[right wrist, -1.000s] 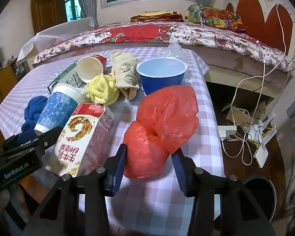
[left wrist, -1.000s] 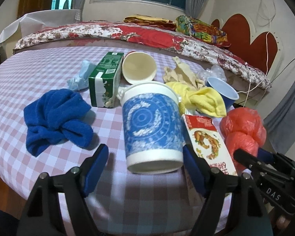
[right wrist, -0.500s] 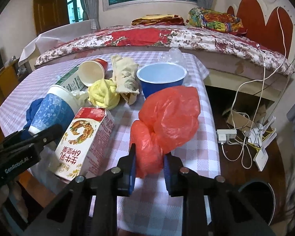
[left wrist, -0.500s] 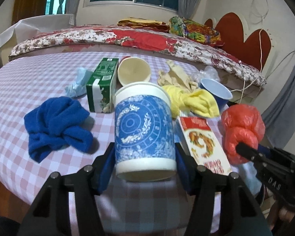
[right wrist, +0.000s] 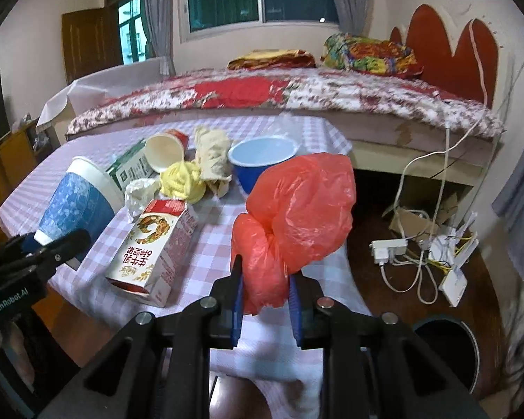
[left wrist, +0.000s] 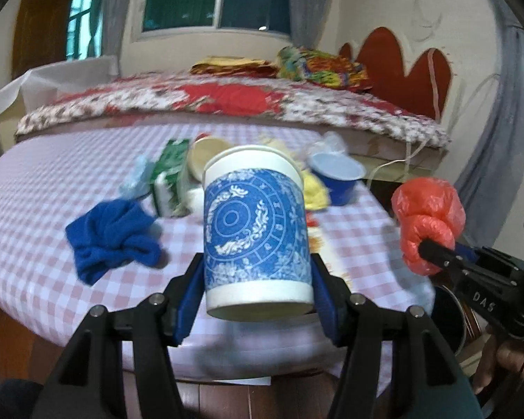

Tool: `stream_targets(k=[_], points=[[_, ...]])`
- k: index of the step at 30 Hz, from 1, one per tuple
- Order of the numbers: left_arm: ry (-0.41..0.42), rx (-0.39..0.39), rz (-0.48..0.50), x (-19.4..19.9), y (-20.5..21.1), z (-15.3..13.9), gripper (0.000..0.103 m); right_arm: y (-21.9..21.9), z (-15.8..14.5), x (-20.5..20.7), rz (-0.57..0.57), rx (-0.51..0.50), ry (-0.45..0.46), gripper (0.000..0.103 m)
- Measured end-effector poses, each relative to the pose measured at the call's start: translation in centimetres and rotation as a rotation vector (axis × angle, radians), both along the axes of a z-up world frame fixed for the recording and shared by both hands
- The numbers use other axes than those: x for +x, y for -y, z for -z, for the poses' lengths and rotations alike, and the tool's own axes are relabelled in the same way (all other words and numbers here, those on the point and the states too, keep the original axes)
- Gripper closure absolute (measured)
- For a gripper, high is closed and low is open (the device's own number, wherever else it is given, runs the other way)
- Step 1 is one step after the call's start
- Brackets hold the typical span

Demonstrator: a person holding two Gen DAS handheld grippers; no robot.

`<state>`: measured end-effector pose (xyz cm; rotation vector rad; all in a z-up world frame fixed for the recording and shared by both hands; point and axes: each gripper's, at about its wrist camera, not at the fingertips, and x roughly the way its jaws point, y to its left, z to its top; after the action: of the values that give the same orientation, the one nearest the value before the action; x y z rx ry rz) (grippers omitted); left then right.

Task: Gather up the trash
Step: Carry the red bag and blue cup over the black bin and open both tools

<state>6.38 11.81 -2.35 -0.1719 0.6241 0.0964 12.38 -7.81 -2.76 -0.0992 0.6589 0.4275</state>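
Observation:
My left gripper (left wrist: 256,291) is shut on a blue-and-white patterned paper cup (left wrist: 256,234) and holds it upright, lifted off the checked table (left wrist: 35,188). The cup also shows in the right wrist view (right wrist: 77,206). My right gripper (right wrist: 265,305) is shut on a crumpled red plastic bag (right wrist: 297,223) and holds it above the table's right edge; the bag also shows in the left wrist view (left wrist: 428,223). A red-and-white carton (right wrist: 153,248) lies on the table between the two grippers.
On the table lie a blue cloth (left wrist: 111,237), a green carton (left wrist: 167,181), a tipped paper cup (right wrist: 166,152), a yellow cloth (right wrist: 183,181), a beige rag (right wrist: 213,157) and a blue bowl (right wrist: 262,160). A dark round bin (right wrist: 443,352) stands on the floor right, near cables (right wrist: 419,251).
Both grippers closed, the left on the patterned cup and the right on the red bag. Both then lifted their objects off the table and pulled back.

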Motion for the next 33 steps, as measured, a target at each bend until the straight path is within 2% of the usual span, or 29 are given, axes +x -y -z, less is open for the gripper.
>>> stream_targets(k=[6, 13, 16, 21, 27, 33], points=[[0.017, -0.007, 0.137, 0.7, 4.1, -0.5, 0.044, 5.0, -0.4, -1.2, 0.112, -0.004, 0.020, 0.080], [0.000, -0.012, 0.367, 1.9, 10.8, -0.5, 0.044, 12.2, 0.2, -2.7, 0.298, -0.037, -0.002, 0.080], [-0.017, -0.006, 0.481, 2.5, 14.2, -0.2, 0.044, 15.9, 0.6, -3.6, 0.395, -0.036, -0.022, 0.080], [-0.045, 0.007, 0.612, 2.9, 18.7, 0.7, 0.044, 21.1, 3.0, -5.3, 0.508, -0.024, -0.088, 0.080], [-0.108, 0.011, 0.721, 3.5, 23.8, 3.4, 0.044, 25.0, 6.3, -6.7, 0.504, -0.056, -0.165, 0.080], [-0.198, 0.023, 0.806, 5.4, 27.7, 6.7, 0.044, 26.9, 10.2, -6.0, 0.389, -0.099, -0.206, 0.080]])
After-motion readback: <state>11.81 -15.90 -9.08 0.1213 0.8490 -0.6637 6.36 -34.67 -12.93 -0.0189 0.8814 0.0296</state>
